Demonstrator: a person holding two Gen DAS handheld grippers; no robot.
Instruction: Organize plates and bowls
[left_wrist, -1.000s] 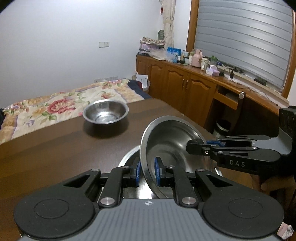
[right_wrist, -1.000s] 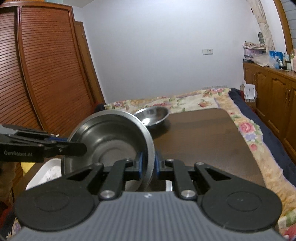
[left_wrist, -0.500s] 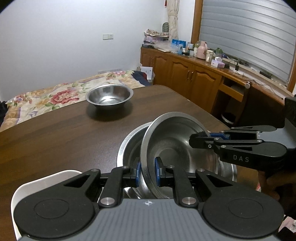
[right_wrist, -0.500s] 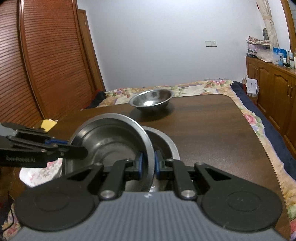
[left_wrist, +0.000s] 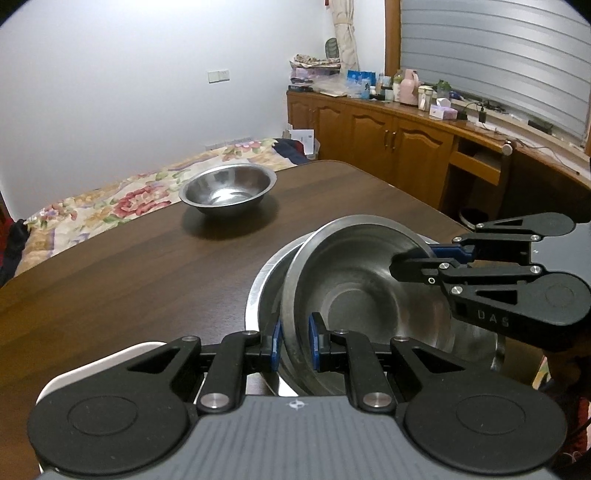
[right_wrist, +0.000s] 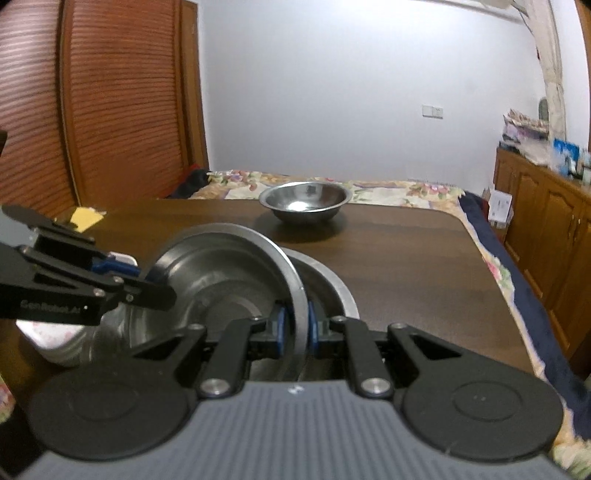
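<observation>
Both grippers hold one steel bowl by opposite sides of its rim. My left gripper is shut on its near rim; my right gripper grips the far right rim. In the right wrist view the same bowl sits between my right gripper's pads, with the left gripper on its left rim. The held bowl is tilted and sits low inside a larger steel bowl on the table, also in the right wrist view. A third steel bowl stands apart, farther back.
The dark wooden table carries a white plate at its near left edge. A flowered bed lies beyond the table. Wooden cabinets with clutter run along the right wall. A slatted wardrobe stands at the left.
Both grippers have lowered the held bowl from above the table down into the larger bowl. The far bowl has not moved.
</observation>
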